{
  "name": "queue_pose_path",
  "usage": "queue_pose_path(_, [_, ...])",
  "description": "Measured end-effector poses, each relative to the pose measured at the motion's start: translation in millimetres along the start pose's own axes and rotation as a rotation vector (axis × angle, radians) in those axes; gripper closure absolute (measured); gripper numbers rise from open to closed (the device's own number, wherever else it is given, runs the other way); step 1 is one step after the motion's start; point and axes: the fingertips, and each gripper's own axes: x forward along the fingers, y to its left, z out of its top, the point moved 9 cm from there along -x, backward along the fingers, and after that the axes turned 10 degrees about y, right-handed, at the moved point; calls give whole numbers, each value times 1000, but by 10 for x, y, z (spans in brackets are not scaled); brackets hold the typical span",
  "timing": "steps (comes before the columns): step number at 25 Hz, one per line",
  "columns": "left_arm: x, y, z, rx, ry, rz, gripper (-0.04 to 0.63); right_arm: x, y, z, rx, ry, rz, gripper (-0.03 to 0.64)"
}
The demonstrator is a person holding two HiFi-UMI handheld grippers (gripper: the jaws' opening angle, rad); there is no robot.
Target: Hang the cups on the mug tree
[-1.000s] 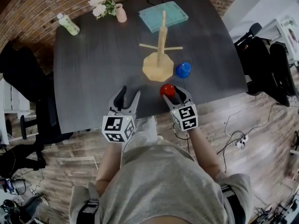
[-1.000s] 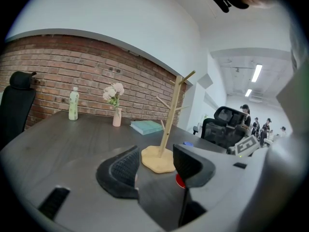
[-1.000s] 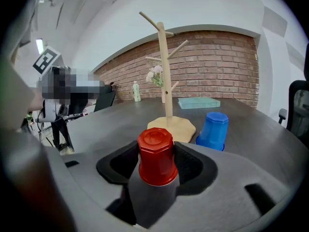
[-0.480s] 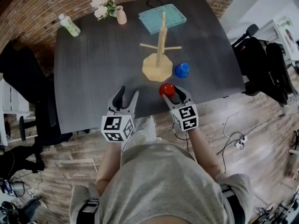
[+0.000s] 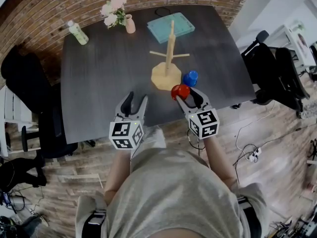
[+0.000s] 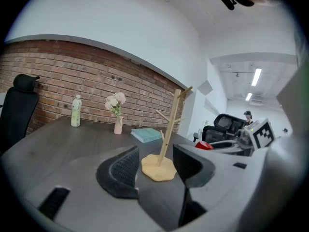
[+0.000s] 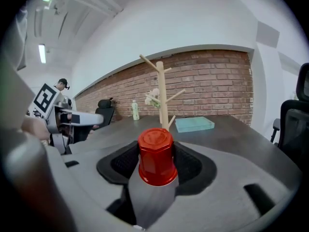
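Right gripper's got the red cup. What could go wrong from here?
1. The red plastic cup is held upside down by its smooth tapered wall in the right gripper; it might slip.
2. Its handle isn't visible, so hooking a peg of the wooden mug tree could miss.
3. The blue cup stands close to the tree's base and could get knocked.
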Motion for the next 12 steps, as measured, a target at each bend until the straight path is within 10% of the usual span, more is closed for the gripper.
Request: queue_pose_path(12, [77,-50,246,22,-16,-27,383,-373,-144,754,-20,-129,-43,390])
